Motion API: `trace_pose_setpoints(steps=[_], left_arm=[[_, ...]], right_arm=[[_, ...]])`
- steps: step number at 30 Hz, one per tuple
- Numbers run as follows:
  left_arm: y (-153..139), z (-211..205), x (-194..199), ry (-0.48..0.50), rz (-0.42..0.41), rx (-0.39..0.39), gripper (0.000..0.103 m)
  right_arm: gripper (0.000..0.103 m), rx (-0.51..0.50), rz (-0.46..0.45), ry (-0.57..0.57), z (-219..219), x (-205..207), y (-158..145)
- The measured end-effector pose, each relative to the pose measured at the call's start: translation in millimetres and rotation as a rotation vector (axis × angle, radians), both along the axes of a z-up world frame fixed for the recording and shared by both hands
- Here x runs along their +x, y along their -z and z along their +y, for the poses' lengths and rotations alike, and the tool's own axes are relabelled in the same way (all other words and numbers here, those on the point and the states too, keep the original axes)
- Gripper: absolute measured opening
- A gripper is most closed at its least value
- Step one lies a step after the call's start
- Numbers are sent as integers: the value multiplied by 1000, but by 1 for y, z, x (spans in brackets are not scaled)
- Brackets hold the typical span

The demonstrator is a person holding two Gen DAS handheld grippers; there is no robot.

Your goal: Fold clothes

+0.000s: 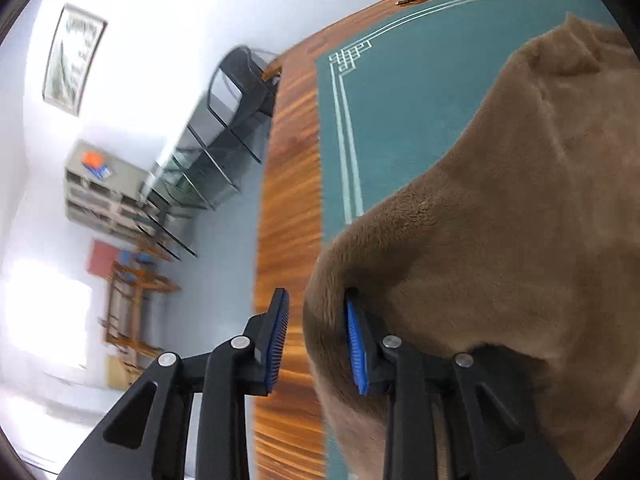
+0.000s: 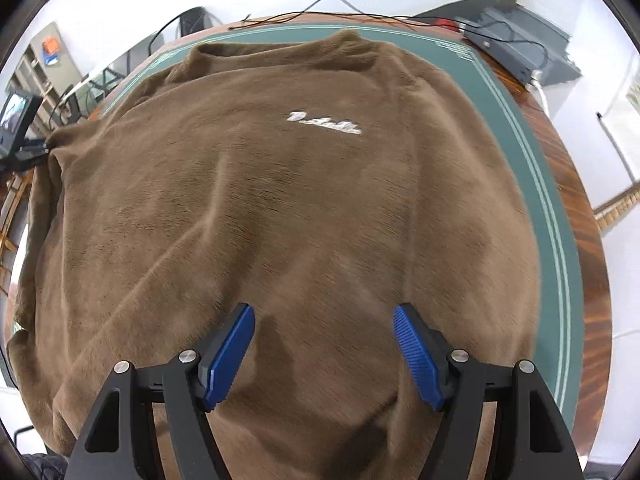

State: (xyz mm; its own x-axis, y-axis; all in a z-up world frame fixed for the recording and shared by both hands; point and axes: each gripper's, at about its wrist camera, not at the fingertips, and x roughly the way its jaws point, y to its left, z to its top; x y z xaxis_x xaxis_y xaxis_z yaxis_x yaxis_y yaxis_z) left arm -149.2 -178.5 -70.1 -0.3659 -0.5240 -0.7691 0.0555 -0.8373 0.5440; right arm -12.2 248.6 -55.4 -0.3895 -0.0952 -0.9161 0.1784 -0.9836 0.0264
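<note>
A brown fleece sweatshirt (image 2: 280,200) with a small white logo (image 2: 324,123) lies spread front-up on a green mat (image 2: 532,168), neck at the far side. My right gripper (image 2: 324,312) is open just above its lower middle, holding nothing. In the left wrist view the sweatshirt (image 1: 500,220) fills the right side. My left gripper (image 1: 316,300) is open at the sweatshirt's left edge. Its right finger (image 1: 356,344) is pressed into the fleece, with a bulge of fabric between the jaws. Its left finger (image 1: 276,336) is over the bare wood.
The mat (image 1: 392,120) covers a wooden table (image 1: 288,200) whose left edge drops to the floor. Chairs (image 1: 224,128) and a shelf (image 1: 100,188) stand beyond it. Cables (image 2: 320,16) and a dark box (image 2: 516,48) lie at the table's far side.
</note>
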Motion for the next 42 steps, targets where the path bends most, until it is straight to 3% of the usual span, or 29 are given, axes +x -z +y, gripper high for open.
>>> trace_pose_setpoints(steps=[3,5,13,18,23,30,42], left_arm=[[-11,0,-1,-56,30,93,44],[-19,10,3,-61,53,108,62],[-33,73,38,30,81,118,78],[-19,118,59,107,29,132,79],[-2,150,78,124,-26,183,79],[19,182,107,103,-83,258,79],[32,196,148,36,-98,270,80]], right_arm=[[74,0,5,27,12,6,-4],[74,-4,6,34,17,5,-3],[74,12,4,35,21,6,-3],[74,22,-5,35,21,3,0],[74,64,0,31,19,2,-3],[74,90,3,16,17,3,-4],[74,110,7,-43,12,11,-1]])
